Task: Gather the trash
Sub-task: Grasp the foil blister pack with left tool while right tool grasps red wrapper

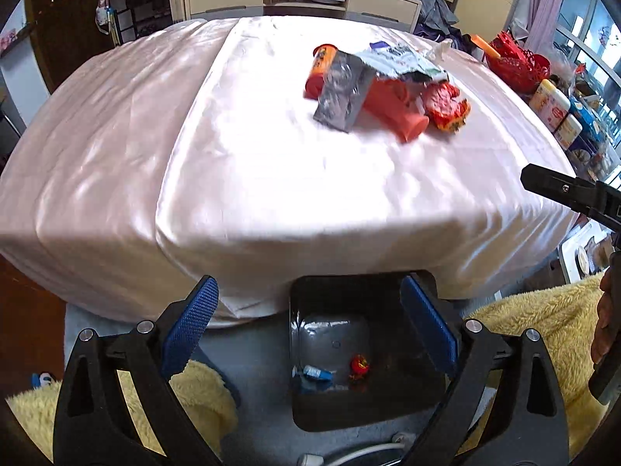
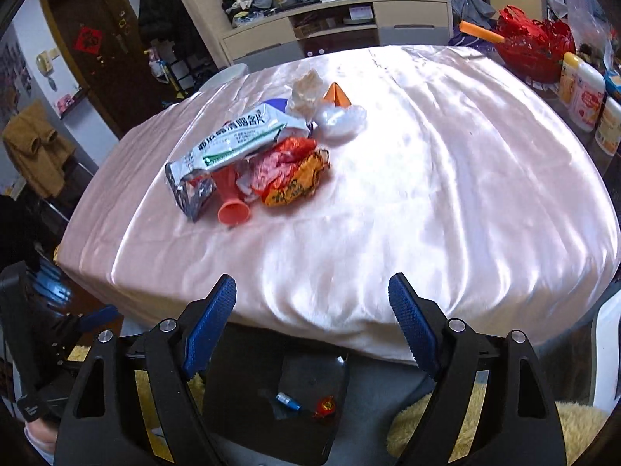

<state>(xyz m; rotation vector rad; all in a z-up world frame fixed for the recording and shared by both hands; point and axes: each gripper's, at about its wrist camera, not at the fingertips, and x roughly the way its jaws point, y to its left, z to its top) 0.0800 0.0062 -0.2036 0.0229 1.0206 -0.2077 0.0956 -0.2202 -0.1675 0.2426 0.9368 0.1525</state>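
A heap of trash lies on the pink satin tablecloth (image 1: 240, 178): a silver foil pouch (image 1: 341, 93), an orange plastic cup (image 1: 392, 108) on its side, a red-orange wrapper (image 1: 446, 108) and an orange can (image 1: 320, 66). The right wrist view adds a crumpled tissue (image 2: 306, 93) and clear plastic (image 2: 339, 118). Below the table's near edge stands a black bin (image 1: 388, 404) holding a blue-white wrapper (image 1: 316, 372) and a red wrapper (image 1: 359, 365). My left gripper (image 1: 308, 287) hangs open over the bin, nothing between its pads. My right gripper (image 2: 312, 281) is open and empty too, above the table edge and bin (image 2: 240, 407).
Red baskets (image 1: 516, 66) and several bottles (image 1: 551, 108) crowd the table's right side. Yellow fleece (image 1: 543, 330) lies on both sides of the bin. A white cable (image 1: 368, 450) runs on the floor. A cabinet (image 2: 333, 27) and a dark door (image 2: 97, 50) stand beyond the table.
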